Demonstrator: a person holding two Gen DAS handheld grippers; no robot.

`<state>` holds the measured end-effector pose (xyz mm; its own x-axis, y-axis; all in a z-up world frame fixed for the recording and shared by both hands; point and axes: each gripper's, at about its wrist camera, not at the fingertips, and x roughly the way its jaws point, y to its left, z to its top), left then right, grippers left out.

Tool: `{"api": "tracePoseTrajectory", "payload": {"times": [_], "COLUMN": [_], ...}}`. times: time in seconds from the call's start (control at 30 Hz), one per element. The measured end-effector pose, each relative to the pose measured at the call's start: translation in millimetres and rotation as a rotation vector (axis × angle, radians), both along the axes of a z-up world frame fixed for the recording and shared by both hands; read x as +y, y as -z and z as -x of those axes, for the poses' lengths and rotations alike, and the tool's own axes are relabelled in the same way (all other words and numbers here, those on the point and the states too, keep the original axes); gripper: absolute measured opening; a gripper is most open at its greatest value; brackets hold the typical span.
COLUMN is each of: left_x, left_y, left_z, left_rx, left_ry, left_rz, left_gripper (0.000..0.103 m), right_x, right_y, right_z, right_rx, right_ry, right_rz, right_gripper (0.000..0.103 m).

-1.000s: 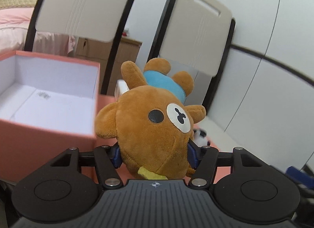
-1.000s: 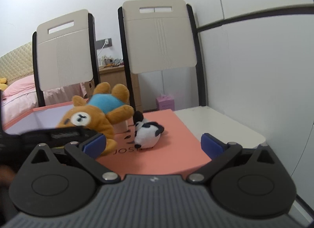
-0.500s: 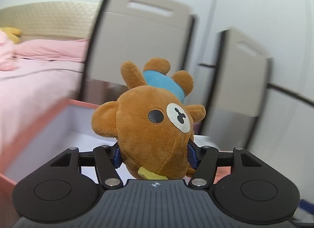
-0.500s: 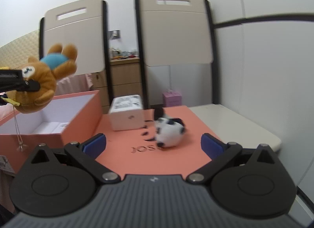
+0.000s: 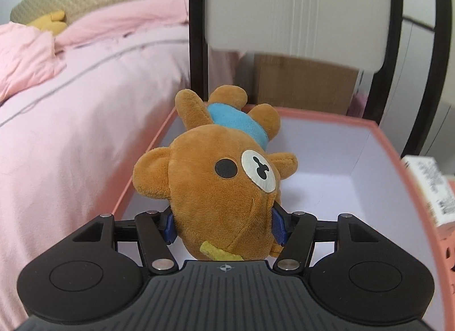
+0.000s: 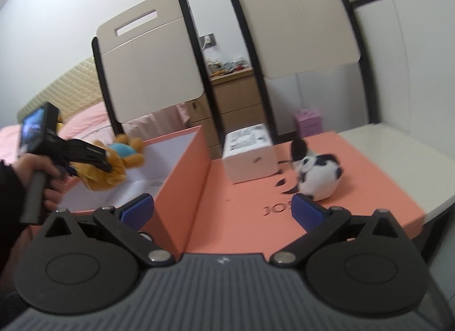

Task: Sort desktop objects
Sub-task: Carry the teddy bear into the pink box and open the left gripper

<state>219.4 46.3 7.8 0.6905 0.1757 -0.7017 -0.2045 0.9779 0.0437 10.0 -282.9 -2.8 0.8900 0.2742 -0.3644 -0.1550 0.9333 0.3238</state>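
Two chairs (image 6: 298, 20) stand before a pink bed (image 5: 85, 97).

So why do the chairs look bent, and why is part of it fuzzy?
Both views are fisheye, so straight chair frames bow toward the edges. In the left wrist view the brown bear clamped in the left hand-held gripper is sharp, while the chair behind smears. In the right wrist view the panda toy and the bear look soft.
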Motion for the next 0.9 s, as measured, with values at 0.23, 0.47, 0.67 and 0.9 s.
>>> {"api": "tracePoseTrajectory", "payload": {"times": [0.23, 0.47, 0.67, 0.9], "left_x": [10.8, 27.1, 26.0, 24.3], "left_y": [13.2, 28.5, 19.7, -23.3], "left_z": [-24.4, -46.6, -33.8, 14.8], "left_rx": [0.113, 0.253, 0.23, 0.045], "left_ry": [0.006, 0.038, 0.071, 0.126], "left_rz": [-0.04, 0.049, 0.009, 0.015], "left_gripper": [0.069, 0.077, 0.086, 0.093], "right_x": [-0.9, 0.3, 5.0, 13.5], "right_y": [-1.0, -0.1, 1.2, 1.3], "right_z": [-6.7, -5.6, -6.4, -4.2], "right_rx": [0.034, 0.052, 0.053, 0.026], "right_ry": [-0.046, -0.064, -0.056, -0.04], "right_rz": [-0.056, -0.065, -0.028, 0.041], "right_gripper": [0.103, 0.103, 0.103, 0.103]}}
